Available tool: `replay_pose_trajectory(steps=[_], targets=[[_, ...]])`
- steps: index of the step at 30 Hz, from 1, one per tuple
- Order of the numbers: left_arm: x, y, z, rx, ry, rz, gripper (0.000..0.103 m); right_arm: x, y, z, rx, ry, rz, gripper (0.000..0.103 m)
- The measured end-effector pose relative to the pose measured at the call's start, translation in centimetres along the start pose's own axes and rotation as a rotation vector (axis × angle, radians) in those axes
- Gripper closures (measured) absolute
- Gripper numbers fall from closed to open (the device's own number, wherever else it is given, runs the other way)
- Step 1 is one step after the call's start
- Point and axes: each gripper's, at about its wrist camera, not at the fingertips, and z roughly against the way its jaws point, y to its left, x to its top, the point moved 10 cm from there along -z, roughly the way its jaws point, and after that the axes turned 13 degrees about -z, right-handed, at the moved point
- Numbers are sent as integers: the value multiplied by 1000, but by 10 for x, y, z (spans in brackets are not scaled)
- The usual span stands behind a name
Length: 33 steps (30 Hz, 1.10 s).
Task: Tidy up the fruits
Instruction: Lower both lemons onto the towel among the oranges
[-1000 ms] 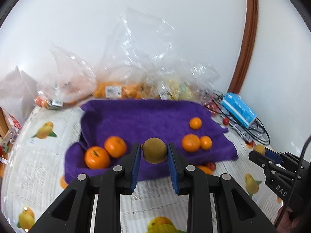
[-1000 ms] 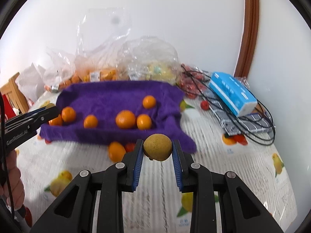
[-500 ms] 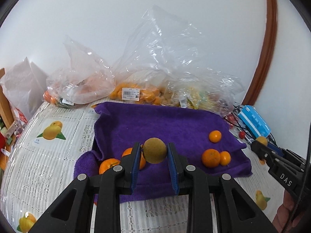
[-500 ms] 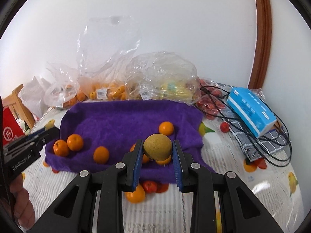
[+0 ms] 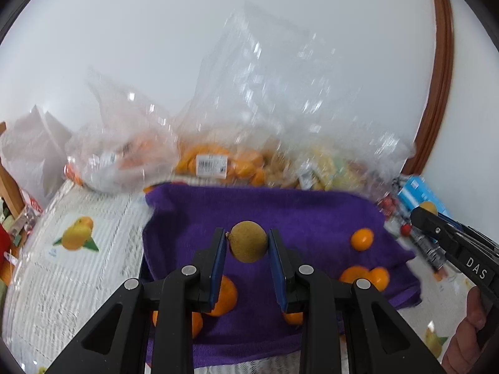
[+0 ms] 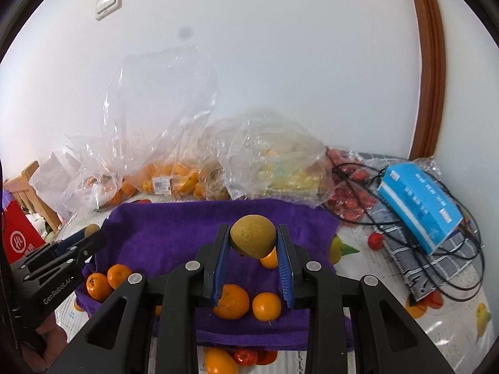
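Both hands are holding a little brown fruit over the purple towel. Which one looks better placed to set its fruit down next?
Probably the left gripper: its brown fruit hangs over bare purple towel, while oranges lie under the right gripper.

Two hand-held grippers, left (image 5: pixel 248 246) and right (image 6: pixel 253 243), each carry one brown fruit (image 5: pixel 248 241) (image 6: pixel 252 240). On one purple towel (image 6: pixel 174 230) lie five oranges (image 6: pixel 231 300). Three clear bags (image 6: pixel 274 162) sit at twelve o'clock, one blue box (image 6: pixel 419 201) at three o'clock.

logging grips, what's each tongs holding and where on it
Left tongs: a brownish round fruit, pinched at its two sides. Right tongs: a yellow-green round fruit, likewise gripped across its sides.
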Motion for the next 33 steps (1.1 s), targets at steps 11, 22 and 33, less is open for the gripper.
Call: replay_pose_trajectory(steps=[11, 22, 33], targets=[[-19, 10, -12, -28, 18, 62, 77, -25, -36, -32, -48, 65, -36, 74], [-23, 9, -16, -48, 29, 88, 77, -34, -47, -49, -69, 104, -50, 74], [-25, -2, -17, -57, 32, 57, 77, -51, -35, -63, -78, 138, -4, 74]])
